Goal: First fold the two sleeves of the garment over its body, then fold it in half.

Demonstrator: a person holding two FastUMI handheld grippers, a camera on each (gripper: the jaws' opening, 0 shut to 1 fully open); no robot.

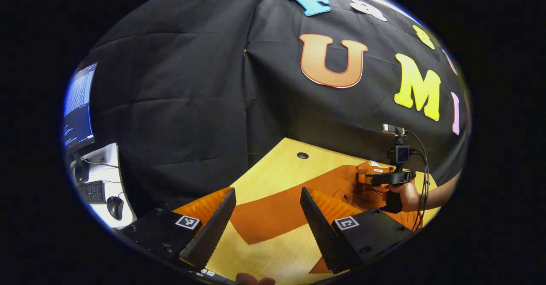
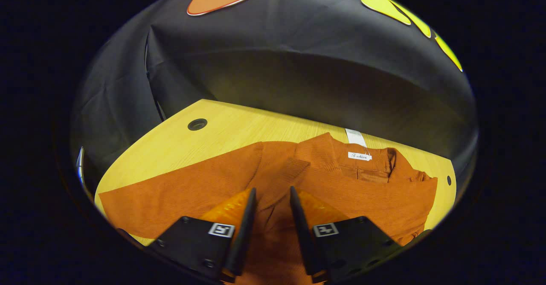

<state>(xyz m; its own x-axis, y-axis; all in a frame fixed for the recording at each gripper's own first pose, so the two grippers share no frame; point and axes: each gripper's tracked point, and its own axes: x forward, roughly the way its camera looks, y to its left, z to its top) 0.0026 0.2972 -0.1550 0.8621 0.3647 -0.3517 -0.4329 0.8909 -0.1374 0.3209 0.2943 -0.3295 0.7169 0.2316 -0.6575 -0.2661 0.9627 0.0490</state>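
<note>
An orange knit garment (image 2: 349, 191) lies flat on the yellow wooden table (image 2: 239, 127), collar and white label (image 2: 359, 155) toward the far edge. One sleeve (image 2: 170, 191) stretches out to the left. My right gripper (image 2: 272, 190) hovers low over the body near the collar, its jaws a narrow gap apart with wrinkled fabric under them. In the left gripper view, my left gripper (image 1: 268, 191) stands wide open above the outstretched sleeve (image 1: 273, 216). Farther off, a hand holds the right gripper (image 1: 390, 177) down on the garment.
The table has round cable holes (image 2: 197, 124) and ends at the black cloth wall behind. Off its left side stands a white desk (image 1: 111, 170) with a monitor (image 1: 79, 106), keyboard (image 1: 93, 191) and mouse (image 1: 115, 207). Cables (image 1: 423, 178) trail from the right gripper.
</note>
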